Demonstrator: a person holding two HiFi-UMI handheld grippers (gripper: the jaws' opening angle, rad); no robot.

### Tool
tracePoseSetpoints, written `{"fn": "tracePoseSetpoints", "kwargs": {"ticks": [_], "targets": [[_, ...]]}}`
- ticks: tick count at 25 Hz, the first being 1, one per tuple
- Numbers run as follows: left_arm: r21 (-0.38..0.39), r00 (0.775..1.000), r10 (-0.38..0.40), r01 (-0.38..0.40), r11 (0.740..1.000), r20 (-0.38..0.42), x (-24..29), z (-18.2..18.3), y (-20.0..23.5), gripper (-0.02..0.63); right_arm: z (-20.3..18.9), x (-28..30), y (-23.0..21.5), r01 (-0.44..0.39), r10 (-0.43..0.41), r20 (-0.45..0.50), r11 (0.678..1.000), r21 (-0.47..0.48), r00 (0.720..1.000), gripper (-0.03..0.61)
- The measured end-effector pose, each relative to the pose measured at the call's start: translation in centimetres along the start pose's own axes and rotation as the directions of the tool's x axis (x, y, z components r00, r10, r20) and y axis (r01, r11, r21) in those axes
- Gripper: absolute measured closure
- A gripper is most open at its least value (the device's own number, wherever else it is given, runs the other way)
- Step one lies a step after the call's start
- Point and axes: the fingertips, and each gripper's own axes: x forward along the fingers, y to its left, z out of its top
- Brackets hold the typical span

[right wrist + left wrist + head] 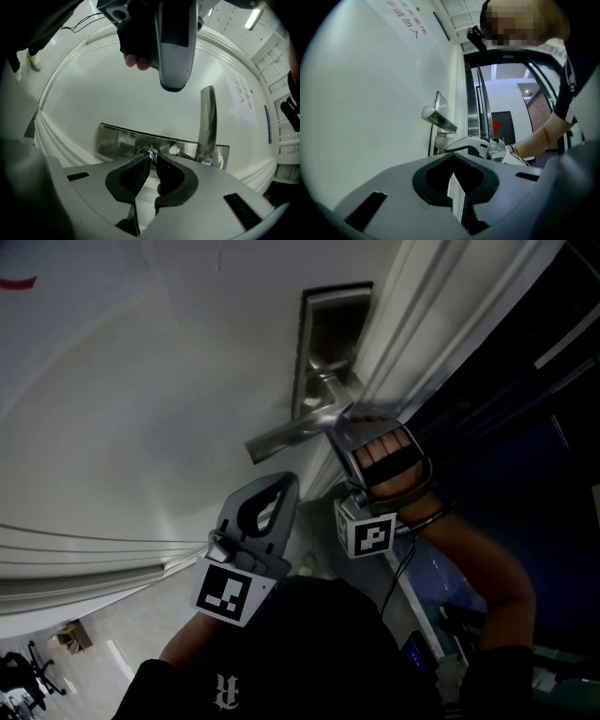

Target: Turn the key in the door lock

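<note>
Right gripper (153,161): jaws pinched together on the head of the key (151,153), tips pressed to either side of it. The key sits directly ahead of the jaws, in the cylinder of the steel lock plate (122,140). Its shank appears to run straight into the plate, along the gripper's own line, so I judge the turn to be a roll of my wrist about that axis, not a sideways sweep. The door handle (207,117) stands just to the right of the key in the right gripper view, near enough to foul a wide roll. Left gripper (452,161): jaws closed on nothing, held back from the door (141,409) and well apart from the lock. The right is clearly the nearer tool.
</note>
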Motion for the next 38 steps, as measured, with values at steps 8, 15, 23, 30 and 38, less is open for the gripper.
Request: {"fn": "tracePoseSetpoints", "kwargs": {"ticks": [8, 15, 23, 30, 38], "targets": [[0.0, 1.0, -0.015, 0.015, 1.0, 0.002, 0.1, 0.2, 0.1, 0.606, -0.2, 0.0, -0.1, -0.02, 0.023, -0.014, 0.975, 0.221, 1.0, 0.534], [0.011, 1.0, -0.019, 0.019, 1.0, -0.005, 0.0, 0.2, 0.2, 0.607, -0.5, 0.0, -0.3, -0.006, 0.024, -0.037, 0.902, 0.432, 0.999, 0.555], [0.024, 1.0, -0.023, 0.023, 0.999, -0.012, 0.1, 0.3, 0.0, 0.607, -0.7, 0.1, -0.5, -0.008, 0.047, -0.037, 0.715, 0.699, 0.998, 0.557], [0.028, 1.0, -0.018, 0.019, 0.999, -0.015, 0.0, 0.2, -0.1, 0.607, -1.2, 0.1, -0.6, -0.055, 0.074, 0.033, 0.319, 0.946, 0.997, 0.56], [0.032, 1.0, -0.008, 0.009, 0.999, -0.019, 0.0, 0.1, 0.0, 0.607, -1.9, 0.1, -0.3, -0.132, 0.026, 0.148, -0.323, 0.937, 0.989, 0.558]]}}
